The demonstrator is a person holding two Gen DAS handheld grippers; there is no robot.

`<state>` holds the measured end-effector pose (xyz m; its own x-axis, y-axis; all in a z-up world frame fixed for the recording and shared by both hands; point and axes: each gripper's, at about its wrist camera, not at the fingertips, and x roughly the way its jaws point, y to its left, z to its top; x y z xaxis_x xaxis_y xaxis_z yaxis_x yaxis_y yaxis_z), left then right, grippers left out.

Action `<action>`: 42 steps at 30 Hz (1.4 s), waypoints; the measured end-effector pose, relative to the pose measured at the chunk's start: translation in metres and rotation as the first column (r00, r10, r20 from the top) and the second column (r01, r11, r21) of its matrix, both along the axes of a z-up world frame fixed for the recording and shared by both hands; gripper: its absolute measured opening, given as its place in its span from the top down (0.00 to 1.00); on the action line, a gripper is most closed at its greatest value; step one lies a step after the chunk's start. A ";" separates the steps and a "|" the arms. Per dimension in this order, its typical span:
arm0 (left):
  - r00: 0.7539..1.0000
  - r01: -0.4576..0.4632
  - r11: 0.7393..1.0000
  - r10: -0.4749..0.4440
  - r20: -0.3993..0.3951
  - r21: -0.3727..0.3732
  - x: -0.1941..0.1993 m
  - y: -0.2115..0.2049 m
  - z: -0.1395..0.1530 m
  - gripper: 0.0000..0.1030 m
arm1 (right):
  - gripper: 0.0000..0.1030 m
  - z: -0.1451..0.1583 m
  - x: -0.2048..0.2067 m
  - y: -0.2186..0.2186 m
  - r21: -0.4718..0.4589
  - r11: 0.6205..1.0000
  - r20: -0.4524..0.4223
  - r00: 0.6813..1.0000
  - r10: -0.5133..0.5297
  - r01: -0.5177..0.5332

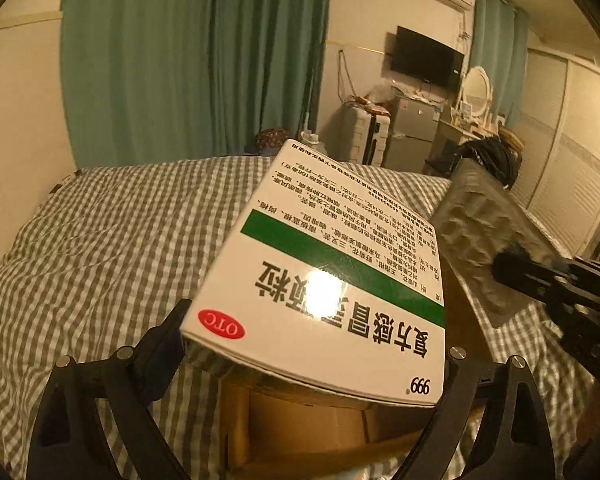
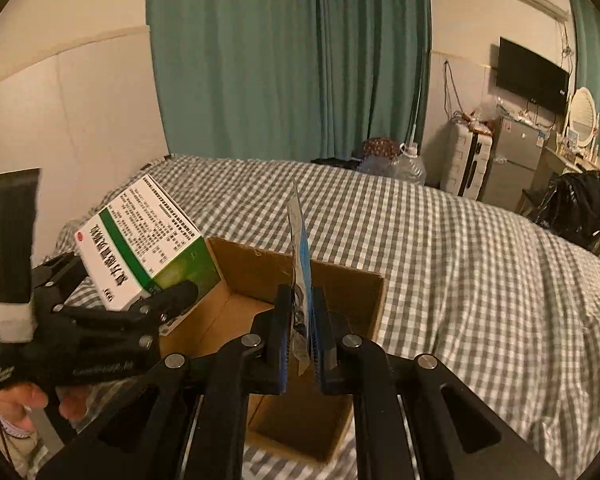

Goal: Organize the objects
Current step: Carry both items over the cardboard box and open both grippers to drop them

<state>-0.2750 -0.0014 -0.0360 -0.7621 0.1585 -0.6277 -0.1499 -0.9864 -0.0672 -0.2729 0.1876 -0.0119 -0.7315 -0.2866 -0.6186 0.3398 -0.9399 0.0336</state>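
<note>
Over an open cardboard box on the bed, both grippers carry medicine packs ready to drop in.

The left gripper (image 2: 140,296) is clamped on a white-and-green medicine box (image 2: 140,248), held tilted just above the left rim of the cardboard box (image 2: 340,276); the right gripper (image 2: 302,320) pinches a thin blister pack (image 2: 300,240) edge-up, directly over the box's opening. This looks like the placing step: each item seems due to be lowered inside, then released, probably one at a time so the two grippers do not collide. The cardboard box appears empty and sits on a bed (image 2: 460,248) with a grey checked cover. Beyond hang green curtains (image 2: 280,60); far right are a wall television (image 2: 532,76), a suitcase (image 2: 466,164) and a small fridge (image 2: 512,156).
</note>
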 end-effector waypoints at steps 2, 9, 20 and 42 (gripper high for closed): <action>1.000 0.008 1.000 -0.008 0.006 -0.010 -0.007 0.002 -0.007 0.07 | 0.92 -0.013 -0.014 -0.002 0.006 1.000 0.016 1.000 -0.001 0.000; 0.999 0.030 0.996 -0.028 0.029 -0.080 -0.028 0.021 -0.029 0.07 | 0.92 -0.060 -0.043 0.003 0.025 1.000 0.086 0.996 0.000 -0.002; 0.997 0.080 0.985 -0.075 0.032 -0.156 -0.029 0.040 -0.037 0.05 | 0.91 -0.067 -0.039 0.007 -0.004 1.000 0.104 0.995 -0.003 0.003; 0.997 -0.033 0.997 0.028 -0.071 -0.072 0.045 0.022 0.063 0.00 | 0.26 0.057 0.051 0.047 -0.020 0.991 -0.107 0.985 -0.132 0.131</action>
